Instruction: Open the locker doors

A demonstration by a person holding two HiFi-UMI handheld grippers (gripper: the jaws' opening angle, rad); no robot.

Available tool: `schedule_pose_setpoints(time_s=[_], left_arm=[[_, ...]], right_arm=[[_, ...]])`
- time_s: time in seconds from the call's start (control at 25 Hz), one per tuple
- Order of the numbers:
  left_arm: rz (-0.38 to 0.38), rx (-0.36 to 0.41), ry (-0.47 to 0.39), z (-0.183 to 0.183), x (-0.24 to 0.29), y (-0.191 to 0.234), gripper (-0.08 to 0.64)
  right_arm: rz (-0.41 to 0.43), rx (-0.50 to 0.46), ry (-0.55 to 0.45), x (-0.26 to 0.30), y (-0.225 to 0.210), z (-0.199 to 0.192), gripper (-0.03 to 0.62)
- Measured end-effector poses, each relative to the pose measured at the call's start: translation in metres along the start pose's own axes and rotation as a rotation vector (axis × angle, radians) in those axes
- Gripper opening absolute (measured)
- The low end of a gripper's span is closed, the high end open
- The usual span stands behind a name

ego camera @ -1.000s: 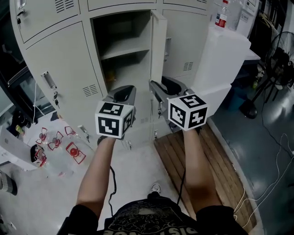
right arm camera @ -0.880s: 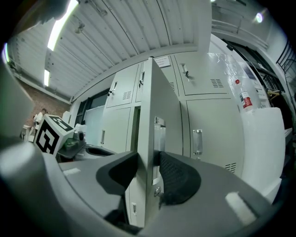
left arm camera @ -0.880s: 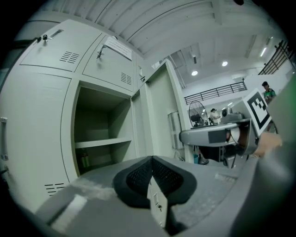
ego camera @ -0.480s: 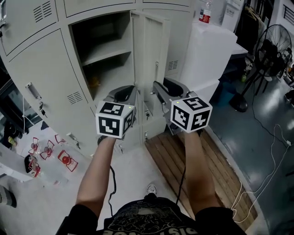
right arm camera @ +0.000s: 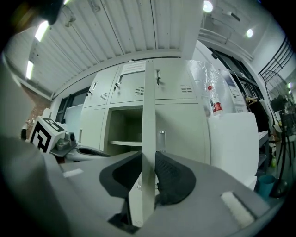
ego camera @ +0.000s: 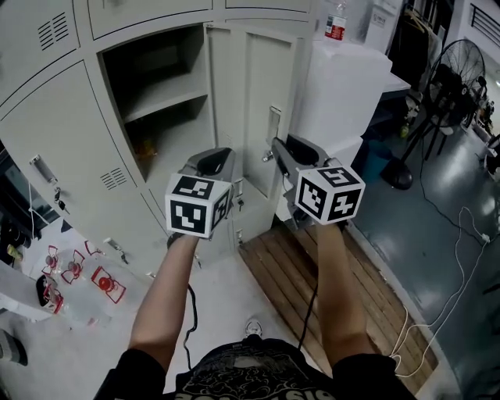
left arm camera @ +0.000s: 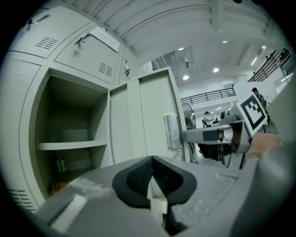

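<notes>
The grey locker door [ego camera: 250, 101] stands swung open, with its shelved compartment [ego camera: 152, 109] exposed on its left. My right gripper [ego camera: 280, 150] holds the door's free edge [right arm camera: 148, 115]. Its jaws have just been closing, and both black pads [right arm camera: 173, 178] now press on that edge. My left gripper [ego camera: 216, 158] hangs in front of the open compartment, just left of the door [left arm camera: 138, 120], touching nothing. Its pads [left arm camera: 138, 173] meet at the tip with nothing between them. Deep on the compartment's lower level stand a small bottle and a packet.
Closed locker doors [ego camera: 66, 148] with handles run to the left and above. A white cabinet [ego camera: 348, 78] with a bottle [ego camera: 334, 22] on top stands right of the door. A wooden pallet [ego camera: 293, 269], red-marked plastic items [ego camera: 98, 281], a fan [ego camera: 455, 74] and cables [ego camera: 461, 258] are on the floor.
The door has swung wider, from edge-on to showing its inner face. Both grippers moved along with it, and the right jaws narrowed onto its edge.
</notes>
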State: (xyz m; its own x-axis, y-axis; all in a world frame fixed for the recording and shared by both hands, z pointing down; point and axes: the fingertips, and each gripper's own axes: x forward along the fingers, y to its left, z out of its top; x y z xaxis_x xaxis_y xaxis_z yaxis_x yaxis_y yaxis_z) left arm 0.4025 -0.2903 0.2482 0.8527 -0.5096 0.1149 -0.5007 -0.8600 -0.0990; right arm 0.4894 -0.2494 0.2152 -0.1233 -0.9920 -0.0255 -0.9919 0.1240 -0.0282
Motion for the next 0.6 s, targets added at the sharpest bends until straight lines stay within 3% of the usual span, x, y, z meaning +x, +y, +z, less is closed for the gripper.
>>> schedule_pose_setpoints(time_s=[0.6], left_arm=[[-0.027,0.007,-0.008,0.007,0.019,-0.01,0.005]], right_arm=[[-0.077,-0.037,-0.003,-0.002,-0.031,0.001,0.095]])
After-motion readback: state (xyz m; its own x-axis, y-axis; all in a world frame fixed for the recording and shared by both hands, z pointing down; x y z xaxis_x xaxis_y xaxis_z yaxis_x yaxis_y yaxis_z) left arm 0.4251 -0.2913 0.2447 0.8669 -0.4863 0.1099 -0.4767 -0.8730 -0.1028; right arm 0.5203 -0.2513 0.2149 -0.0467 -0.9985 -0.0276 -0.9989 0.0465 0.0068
